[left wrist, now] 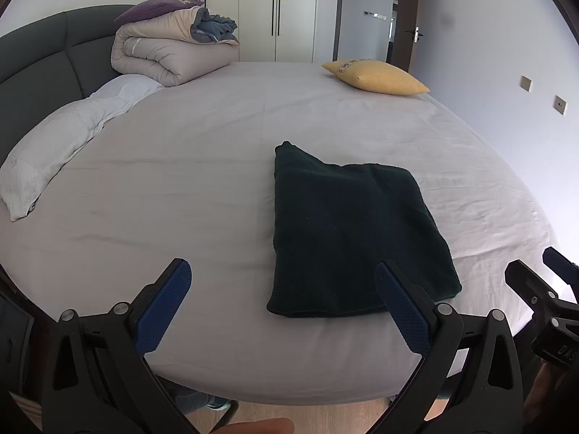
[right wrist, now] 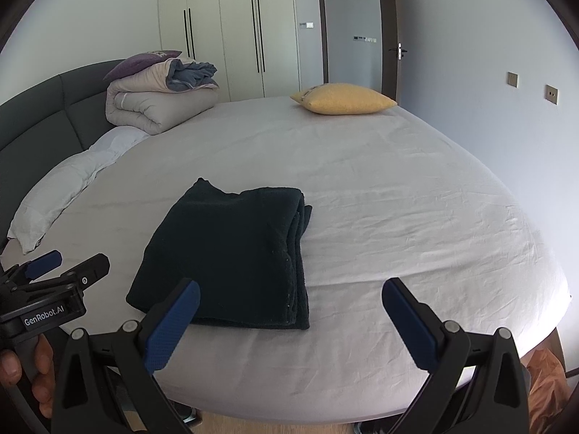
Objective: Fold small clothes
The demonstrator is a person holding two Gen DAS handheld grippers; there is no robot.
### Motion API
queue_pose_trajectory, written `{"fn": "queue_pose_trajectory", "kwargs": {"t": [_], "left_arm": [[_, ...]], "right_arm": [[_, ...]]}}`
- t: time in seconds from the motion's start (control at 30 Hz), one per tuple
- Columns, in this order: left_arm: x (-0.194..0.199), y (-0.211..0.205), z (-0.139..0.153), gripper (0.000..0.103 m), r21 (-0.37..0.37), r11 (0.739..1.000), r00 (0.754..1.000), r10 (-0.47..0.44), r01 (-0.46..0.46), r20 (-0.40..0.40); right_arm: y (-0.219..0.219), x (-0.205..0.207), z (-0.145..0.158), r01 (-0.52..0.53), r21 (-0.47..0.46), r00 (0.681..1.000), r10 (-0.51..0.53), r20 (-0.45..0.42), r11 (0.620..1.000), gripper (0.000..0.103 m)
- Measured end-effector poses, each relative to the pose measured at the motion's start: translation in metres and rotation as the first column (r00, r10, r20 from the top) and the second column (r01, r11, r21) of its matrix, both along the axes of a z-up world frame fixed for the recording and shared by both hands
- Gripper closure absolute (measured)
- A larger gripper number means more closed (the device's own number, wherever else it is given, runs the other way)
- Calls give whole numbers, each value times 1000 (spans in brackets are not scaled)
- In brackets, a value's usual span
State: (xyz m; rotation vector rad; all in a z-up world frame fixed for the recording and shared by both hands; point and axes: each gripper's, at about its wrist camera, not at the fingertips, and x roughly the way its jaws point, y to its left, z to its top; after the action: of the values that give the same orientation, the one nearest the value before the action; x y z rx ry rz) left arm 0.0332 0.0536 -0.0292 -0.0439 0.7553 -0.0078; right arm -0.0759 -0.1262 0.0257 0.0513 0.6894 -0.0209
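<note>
A dark green garment (left wrist: 347,231) lies folded into a thick rectangle on the bed's grey sheet (left wrist: 202,166). It also shows in the right wrist view (right wrist: 231,253), with stacked layers along its right edge. My left gripper (left wrist: 282,275) is open and empty, held above the bed's near edge, its right finger in front of the garment's near corner. My right gripper (right wrist: 291,293) is open and empty, just right of the garment's near edge. Each gripper shows at the side of the other's view: the right one (left wrist: 542,275), the left one (right wrist: 68,264).
A yellow cushion (left wrist: 376,77) lies at the far right of the bed. A rolled duvet with a purple pillow (left wrist: 170,50) sits at the far left by the grey headboard (left wrist: 39,58). A white pillow (left wrist: 50,148) lies along the left. Wardrobes and an open door stand behind.
</note>
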Motion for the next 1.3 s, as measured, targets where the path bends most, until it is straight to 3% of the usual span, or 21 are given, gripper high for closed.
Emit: {"fn": "queue_pose_trajectory", "kwargs": {"t": [1.3], "left_arm": [[4,0,-6,0,-2,1000,1000,-13,13,-19]], "right_arm": [[2,-2,-7,-5,5,1000,5,-14,1000,0]]}}
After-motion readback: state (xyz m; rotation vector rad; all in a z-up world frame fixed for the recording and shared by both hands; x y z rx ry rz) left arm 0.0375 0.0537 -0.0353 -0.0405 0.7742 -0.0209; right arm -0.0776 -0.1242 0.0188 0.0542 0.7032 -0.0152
